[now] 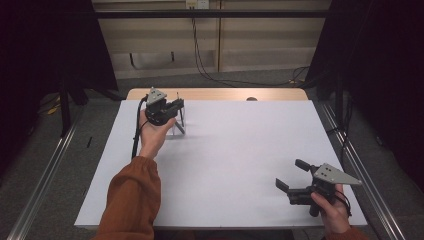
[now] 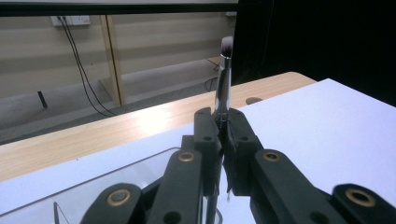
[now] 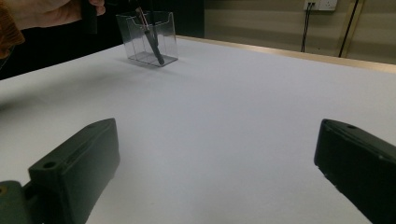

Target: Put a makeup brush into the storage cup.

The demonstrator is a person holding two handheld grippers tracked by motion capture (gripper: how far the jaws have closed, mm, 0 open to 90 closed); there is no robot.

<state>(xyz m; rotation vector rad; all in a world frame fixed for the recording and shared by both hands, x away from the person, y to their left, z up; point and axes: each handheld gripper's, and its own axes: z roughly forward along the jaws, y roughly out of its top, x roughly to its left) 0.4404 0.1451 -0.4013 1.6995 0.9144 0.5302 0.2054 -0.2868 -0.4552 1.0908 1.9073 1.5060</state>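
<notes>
From the high view, a matte white sheet covers the worktop (image 1: 225, 165), leaving a strip of pale wood bare along the far edge. Grey carpet lies around it, metal rails run down both sides, dark curtains hang left and right, and a beige wall panel with trailing black cables closes the back. Near the far left corner the left claw (image 1: 175, 106), held by a hand in a rust-orange sleeve, hangs over a clear plastic holder (image 1: 179, 125). Near the near right corner the right claw (image 1: 291, 176) stands released, its jaws spread wide above bare sheet.

In the left gripper view, the left claw (image 2: 223, 135) is clenched on a makeup brush (image 2: 223, 84), which stands upright between the black jaws: a shiny metal ferrule topped by a rounded tuft of dark bristles with pale tips. The holder's transparent rim (image 2: 116, 175) shows just below the jaws.

In the right gripper view, the two blocky black jaws of the right claw (image 3: 215, 163) stand well apart over smooth white sheet. Far off, the box-shaped holder (image 3: 148, 39) holds the slim dark handle of the brush (image 3: 152, 42), leaning inside it.
</notes>
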